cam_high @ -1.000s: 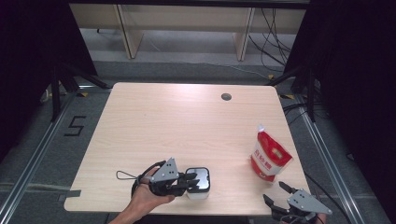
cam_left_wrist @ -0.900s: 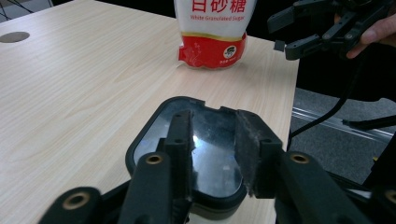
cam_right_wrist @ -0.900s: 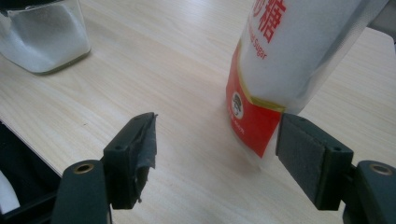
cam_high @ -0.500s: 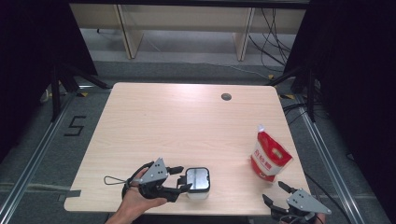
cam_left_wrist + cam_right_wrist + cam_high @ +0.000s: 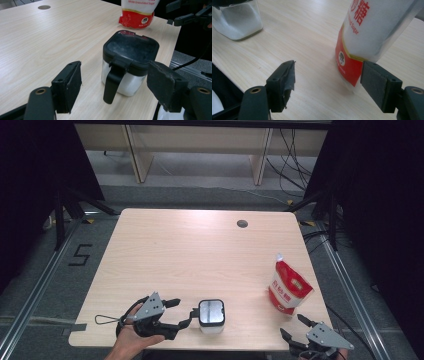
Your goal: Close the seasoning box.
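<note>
A clear jar (image 5: pixel 211 316) with a black lid holds white grains and stands near the table's front edge. My left gripper (image 5: pixel 184 312) lies just left of it and points at it. Its jaws have just been opening and stand open, with nothing between them. In the left gripper view the jar (image 5: pixel 130 65) stands a little ahead of my left gripper (image 5: pixel 116 82), its black handle toward me. A red and white sugar bag (image 5: pixel 289 287) stands upright at the right. My right gripper (image 5: pixel 292 326) is open at the front right corner, just short of the bag (image 5: pixel 367 32).
The light wooden table (image 5: pixel 200 250) has a round cable hole (image 5: pixel 242 223) at the back. The jar and both grippers are close to the front edge. Dark floor and metal rails surround the table.
My left gripper has let go of the jar, opened and drawn back to the left. The jar stays where it was. The right gripper has not moved.
</note>
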A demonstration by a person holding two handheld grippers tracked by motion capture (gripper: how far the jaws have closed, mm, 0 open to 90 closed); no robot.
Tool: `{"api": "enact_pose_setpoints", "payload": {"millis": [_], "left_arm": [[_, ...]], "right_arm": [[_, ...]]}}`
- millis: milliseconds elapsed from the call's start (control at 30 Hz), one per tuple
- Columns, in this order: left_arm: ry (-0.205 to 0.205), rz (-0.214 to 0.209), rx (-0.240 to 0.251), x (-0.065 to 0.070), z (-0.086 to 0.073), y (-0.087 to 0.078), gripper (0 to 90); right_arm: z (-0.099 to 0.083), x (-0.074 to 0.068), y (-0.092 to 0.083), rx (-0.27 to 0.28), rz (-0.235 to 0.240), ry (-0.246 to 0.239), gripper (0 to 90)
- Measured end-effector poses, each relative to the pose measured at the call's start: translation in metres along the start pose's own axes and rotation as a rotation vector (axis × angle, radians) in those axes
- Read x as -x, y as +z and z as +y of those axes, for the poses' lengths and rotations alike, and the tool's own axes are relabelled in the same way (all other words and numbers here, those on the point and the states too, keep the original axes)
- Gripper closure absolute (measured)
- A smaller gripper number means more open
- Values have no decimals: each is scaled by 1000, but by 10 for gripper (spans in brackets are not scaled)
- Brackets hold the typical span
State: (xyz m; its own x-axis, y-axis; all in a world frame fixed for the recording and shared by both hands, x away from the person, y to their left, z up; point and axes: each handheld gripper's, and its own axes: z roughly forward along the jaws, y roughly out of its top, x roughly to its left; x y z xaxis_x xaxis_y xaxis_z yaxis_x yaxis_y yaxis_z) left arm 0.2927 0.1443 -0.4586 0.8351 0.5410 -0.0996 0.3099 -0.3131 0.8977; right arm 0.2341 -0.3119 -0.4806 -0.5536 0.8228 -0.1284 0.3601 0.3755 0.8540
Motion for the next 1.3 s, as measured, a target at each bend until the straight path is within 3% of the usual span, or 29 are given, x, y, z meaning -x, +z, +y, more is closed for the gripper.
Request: {"api": "enact_pose_setpoints", "payload": {"millis": [67, 100, 167, 200, 267, 333, 367, 400, 633, 700, 733, 800, 867, 900, 933, 1000, 1100, 1133, 1200, 1233, 1267, 1300], "left_arm": [[-2, 11, -10, -1, -3, -3, 268], [-13, 10, -10, -1, -4, -3, 268], [3, 11, -19, -3, -6, -5, 261], [-24, 10, -17, -1, -8, -5, 260], [-5, 10, -17, -3, -10, -6, 260], [-21, 8, -30, -1, -14, -6, 258], [-7, 6, -31, -1, -15, -7, 258], [-21, 8, -31, 0, -17, -7, 258], [-19, 13, -61, 1, -25, -11, 256], [-9, 10, -64, 1, -27, -11, 256], [-42, 13, -66, 3, -29, -11, 256], [-52, 9, -74, 4, -32, -10, 256], [-25, 7, -89, 3, -35, -10, 257], [-31, 3, -81, 4, -37, -10, 257], [-52, 14, -93, 5, -38, -11, 258], [-62, 11, -95, 5, -41, -12, 258], [-36, 10, -107, 3, -44, -16, 258], [-59, 20, -110, 4, -45, -17, 258], [-36, 18, -113, 4, -45, -19, 258], [-43, 12, -106, 5, -46, -18, 258], [-43, 22, -130, 5, -46, -18, 257], [-55, 9, -113, 7, -47, -16, 257]], "right_arm": [[0, 1, 0, 11, -10, -28, 290], [0, 0, 0, 1, -3, -10, 290], [0, 0, 0, 1, -1, -8, 290], [0, 0, 0, 2, -3, -11, 290], [0, -1, 1, -3, 17, 1, 289], [0, 0, 0, 1, -3, -10, 288], [0, 0, 0, 0, -3, -10, 289], [0, 0, 0, 0, -3, -10, 289], [0, -1, 0, -2, -3, -7, 288], [0, 0, 1, -1, -7, -27, 289], [0, 0, 1, 1, -8, -23, 288], [0, -1, 1, -7, 0, -14, 289], [0, -1, 1, -9, 3, -15, 288], [0, 0, 1, -2, -6, -29, 287], [0, -1, 1, -13, 1, -12, 286], [0, 0, 2, -6, -6, -26, 286], [0, -1, 2, -15, 0, -13, 286], [-1, -3, 1, -23, -1, 9, 286], [-1, -1, 3, -4, 7, -17, 286], [0, -1, 3, -4, 11, -24, 286], [0, -1, 3, -6, 11, -29, 286], [0, -1, 3, -7, 13, -28, 285]]}}
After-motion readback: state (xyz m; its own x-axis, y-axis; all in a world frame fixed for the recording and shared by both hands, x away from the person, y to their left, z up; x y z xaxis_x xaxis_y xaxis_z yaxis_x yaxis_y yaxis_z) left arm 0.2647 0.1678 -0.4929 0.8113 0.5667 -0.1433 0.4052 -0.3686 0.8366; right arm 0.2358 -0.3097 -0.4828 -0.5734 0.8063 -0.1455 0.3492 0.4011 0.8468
